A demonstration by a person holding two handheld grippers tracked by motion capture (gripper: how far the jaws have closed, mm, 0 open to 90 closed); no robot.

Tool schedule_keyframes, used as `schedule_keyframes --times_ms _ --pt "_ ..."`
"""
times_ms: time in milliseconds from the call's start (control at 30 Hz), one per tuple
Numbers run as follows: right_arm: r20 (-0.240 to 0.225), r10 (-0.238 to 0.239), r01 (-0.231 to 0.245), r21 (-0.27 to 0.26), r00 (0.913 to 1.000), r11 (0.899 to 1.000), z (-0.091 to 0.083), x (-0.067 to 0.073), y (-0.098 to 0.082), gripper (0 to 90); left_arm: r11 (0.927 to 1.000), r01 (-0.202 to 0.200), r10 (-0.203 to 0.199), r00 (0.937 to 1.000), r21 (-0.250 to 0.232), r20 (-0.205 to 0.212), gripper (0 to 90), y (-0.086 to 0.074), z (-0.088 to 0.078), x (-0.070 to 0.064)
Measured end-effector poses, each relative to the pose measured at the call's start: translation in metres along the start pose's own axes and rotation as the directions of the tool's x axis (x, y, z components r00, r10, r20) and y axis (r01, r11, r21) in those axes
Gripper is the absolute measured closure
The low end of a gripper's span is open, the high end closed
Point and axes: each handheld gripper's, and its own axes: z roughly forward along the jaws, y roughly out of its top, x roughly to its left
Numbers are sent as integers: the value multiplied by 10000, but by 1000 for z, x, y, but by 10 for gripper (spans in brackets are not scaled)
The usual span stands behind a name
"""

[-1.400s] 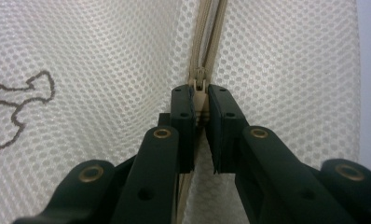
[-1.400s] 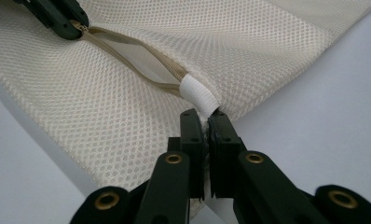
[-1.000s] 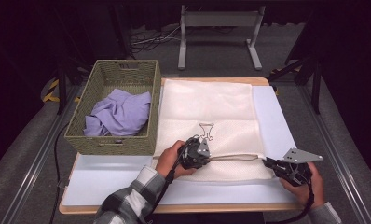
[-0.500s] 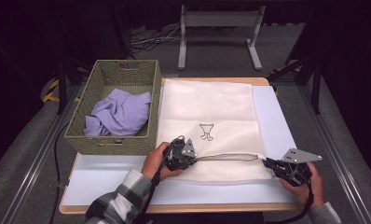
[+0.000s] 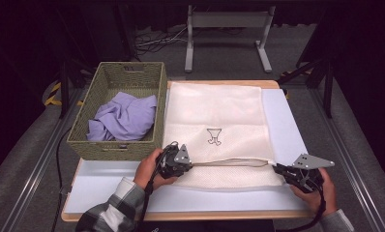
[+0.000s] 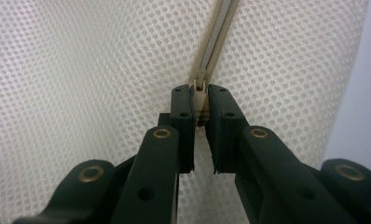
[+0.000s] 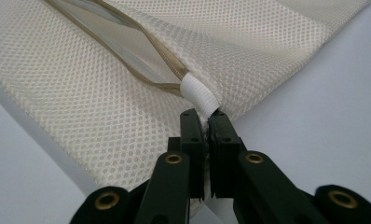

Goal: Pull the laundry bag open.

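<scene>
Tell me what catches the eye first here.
A cream mesh bag lies flat mid-table, its near zip partly open. The left gripper pinches the zip pull, while the right gripper clamps the white tab at the bag's right end. A basket holding lilac cloth sits left.

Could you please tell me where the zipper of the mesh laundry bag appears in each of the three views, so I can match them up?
High view: the zipper runs across the mesh bag near its front edge, between the left gripper and the right gripper.
Left gripper view: upper centre, running from the jaws to the top edge.
Right gripper view: upper left, gaping open.
Shared landmark: the bag's cream mesh.
</scene>
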Motion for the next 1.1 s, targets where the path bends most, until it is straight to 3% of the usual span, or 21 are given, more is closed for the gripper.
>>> schedule_keyframes --times_ms 500,1100 --pt "-5 12 -12 8 10000 10000 0 0 0 864 9990 411 -408 9989 146 -210 818 -22 -12 6" --pt "-11 -2 2 28 10000 10000 0 0 0 864 9985 498 -491 9982 226 -331 818 -33 -17 9"
